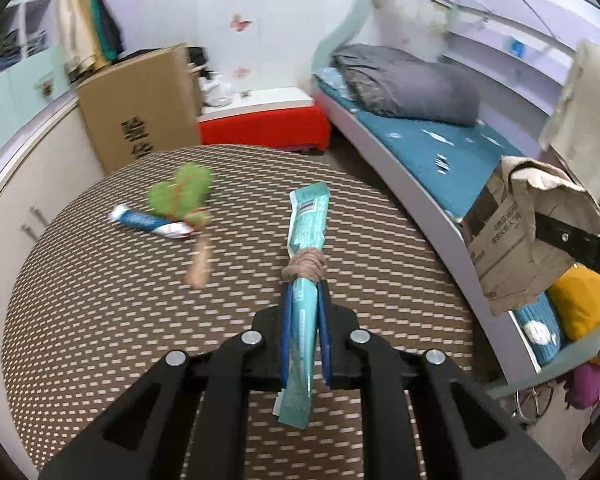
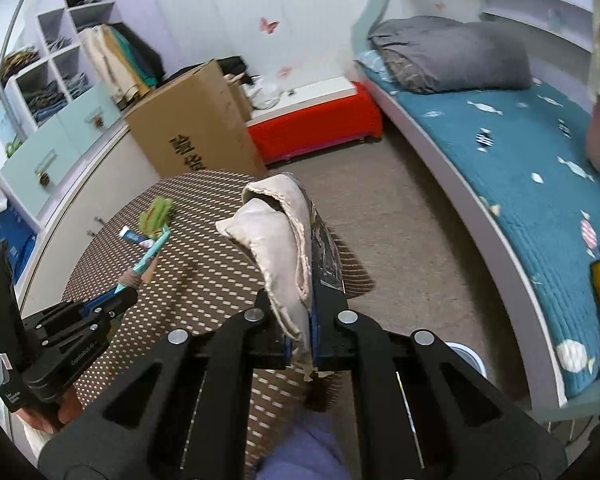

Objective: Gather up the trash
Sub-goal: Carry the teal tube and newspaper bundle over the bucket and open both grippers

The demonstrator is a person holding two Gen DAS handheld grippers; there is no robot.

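My left gripper (image 1: 305,292) is shut on a teal wrapper (image 1: 307,220) tied round with a brown band, held above the round woven table (image 1: 100,300). My right gripper (image 2: 306,300) is shut on the rim of a brown paper bag (image 2: 276,236), held up over the table's right edge; the bag also shows in the left wrist view (image 1: 516,232). On the table lie a blue and red tube wrapper (image 1: 152,222) and a green cactus-shaped toy on a stick (image 1: 182,194). The left gripper (image 2: 116,300) shows at the left of the right wrist view.
A big cardboard box (image 1: 140,108) stands behind the table beside a red bench (image 1: 264,126). A bed with a blue cover (image 2: 520,168) and a grey duvet (image 2: 452,54) runs along the right. White cabinets (image 2: 80,184) line the left.
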